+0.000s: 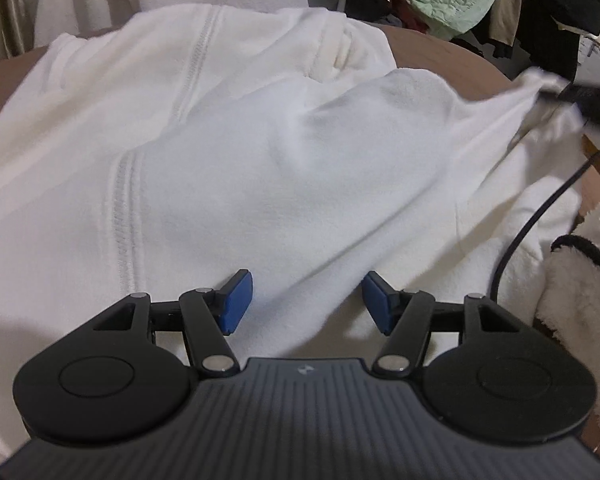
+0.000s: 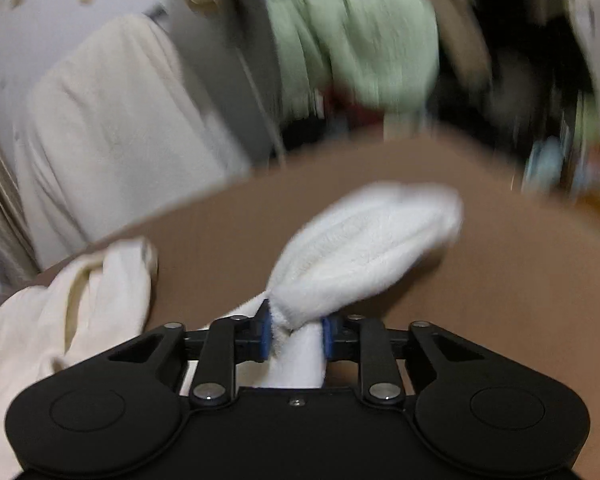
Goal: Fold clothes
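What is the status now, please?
Left hand-held gripper open over white garment. Right hand-held gripper pinching its bunched end. Black cable nearby.

brown table (image 2: 480, 280), black cable (image 1: 540, 208), cream curtain (image 1: 4, 8) behind.

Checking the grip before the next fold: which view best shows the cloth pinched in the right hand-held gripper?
The right wrist view: the white cloth sits bunched between the right hand-held gripper's blue pads. The left wrist view shows only a blurred, stretched corner far right.
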Available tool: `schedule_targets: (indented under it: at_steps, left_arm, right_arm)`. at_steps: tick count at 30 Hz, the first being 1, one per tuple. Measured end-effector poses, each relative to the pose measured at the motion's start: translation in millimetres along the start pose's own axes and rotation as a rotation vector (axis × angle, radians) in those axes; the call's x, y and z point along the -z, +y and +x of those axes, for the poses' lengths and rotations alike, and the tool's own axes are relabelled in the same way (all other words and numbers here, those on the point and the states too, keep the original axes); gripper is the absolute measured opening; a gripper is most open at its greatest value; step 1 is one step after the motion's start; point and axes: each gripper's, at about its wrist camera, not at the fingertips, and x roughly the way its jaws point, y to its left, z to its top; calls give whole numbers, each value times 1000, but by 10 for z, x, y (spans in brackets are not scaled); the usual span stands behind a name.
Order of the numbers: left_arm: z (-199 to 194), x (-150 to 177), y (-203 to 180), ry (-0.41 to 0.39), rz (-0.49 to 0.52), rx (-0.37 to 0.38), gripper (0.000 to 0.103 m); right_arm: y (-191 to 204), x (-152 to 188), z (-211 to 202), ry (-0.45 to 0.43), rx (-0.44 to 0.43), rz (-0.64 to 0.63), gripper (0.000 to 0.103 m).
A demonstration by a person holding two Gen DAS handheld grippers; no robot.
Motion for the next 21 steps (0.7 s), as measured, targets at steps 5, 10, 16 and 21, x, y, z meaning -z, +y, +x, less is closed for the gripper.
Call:
schedule_targets:
  at_steps: [5,10,16,21]
  left_arm:
    - [-10,11,112,11,-32,1,61]
    - [42,-31,144,27,-30,1,61]
    - [81,-35,147,27,-15,-3,62]
    - [82,-48,160,26,-21,4,62]
  right_arm:
    - [657,81,-480,-5,309,-714,35]
    - [173,128,-265,245,377,-582,53]
    - [-726,-280,-356,267,143,6,72]
    - [-952,-304,-248,191,86,212,82]
